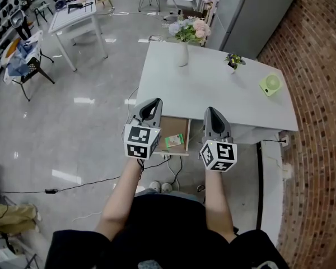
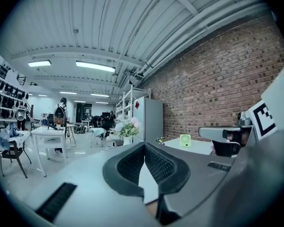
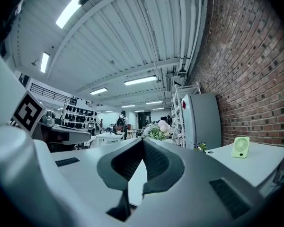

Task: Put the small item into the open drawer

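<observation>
White laminate covers the top of the long rectangular bench (image 1: 213,88), which stands on a glossy grey floor (image 1: 73,122) beside a red brick wall (image 1: 319,94). On the bench there is a white vase (image 1: 182,54) with pink and white flowers (image 1: 190,29), a small green plant in a dark pot (image 1: 233,60) and, well apart from them toward the wall, a small light green fan (image 1: 271,84). At the near edge of the bench the shallow drawer with a wooden bottom (image 1: 176,126) is pulled out and open. The small flat green and white item (image 1: 175,142) lies inside this drawer, on its bottom, near the front. The person holds both tools over the near side of the bench, one at each side of the drawer. The left grey gripper (image 1: 151,106) is above the left edge of the drawer, and its cube with black square markers (image 1: 141,141) faces the camera. In the left gripper view the two dark ribbed pads of this gripper (image 2: 144,144) meet at their tips and nothing is between them. The right grey gripper (image 1: 214,114) is just beside the right edge of the drawer. In the right gripper view its jaws (image 3: 143,142) are also fully together and hold nothing. Neither gripper touches the item.
</observation>
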Tool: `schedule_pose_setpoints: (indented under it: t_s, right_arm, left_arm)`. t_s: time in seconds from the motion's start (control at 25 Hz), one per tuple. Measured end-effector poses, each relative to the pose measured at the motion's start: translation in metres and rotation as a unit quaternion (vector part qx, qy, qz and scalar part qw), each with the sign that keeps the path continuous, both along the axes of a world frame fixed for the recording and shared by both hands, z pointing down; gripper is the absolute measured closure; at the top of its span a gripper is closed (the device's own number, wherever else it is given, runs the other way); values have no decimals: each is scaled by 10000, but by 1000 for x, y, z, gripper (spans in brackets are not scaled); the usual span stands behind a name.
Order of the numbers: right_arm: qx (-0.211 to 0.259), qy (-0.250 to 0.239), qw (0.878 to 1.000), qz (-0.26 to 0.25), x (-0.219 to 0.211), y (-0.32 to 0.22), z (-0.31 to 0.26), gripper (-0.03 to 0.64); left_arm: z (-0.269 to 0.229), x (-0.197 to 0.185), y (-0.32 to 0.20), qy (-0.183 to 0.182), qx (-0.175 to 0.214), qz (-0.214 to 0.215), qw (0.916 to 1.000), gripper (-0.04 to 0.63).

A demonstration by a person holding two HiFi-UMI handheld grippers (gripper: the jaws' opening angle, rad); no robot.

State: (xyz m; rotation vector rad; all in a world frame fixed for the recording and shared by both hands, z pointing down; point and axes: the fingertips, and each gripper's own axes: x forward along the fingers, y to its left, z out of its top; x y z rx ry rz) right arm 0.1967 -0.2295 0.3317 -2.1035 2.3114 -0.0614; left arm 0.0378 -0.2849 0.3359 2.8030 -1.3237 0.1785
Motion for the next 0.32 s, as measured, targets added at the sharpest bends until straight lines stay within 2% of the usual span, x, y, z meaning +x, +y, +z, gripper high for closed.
schedule_pose_setpoints:
  t_s: [0.32]
  right_arm:
    - [-40, 9, 10000, 16, 2, -1, 5, 617]
  left_arm:
    - [5, 3, -2, 3, -41, 10, 10000, 572]
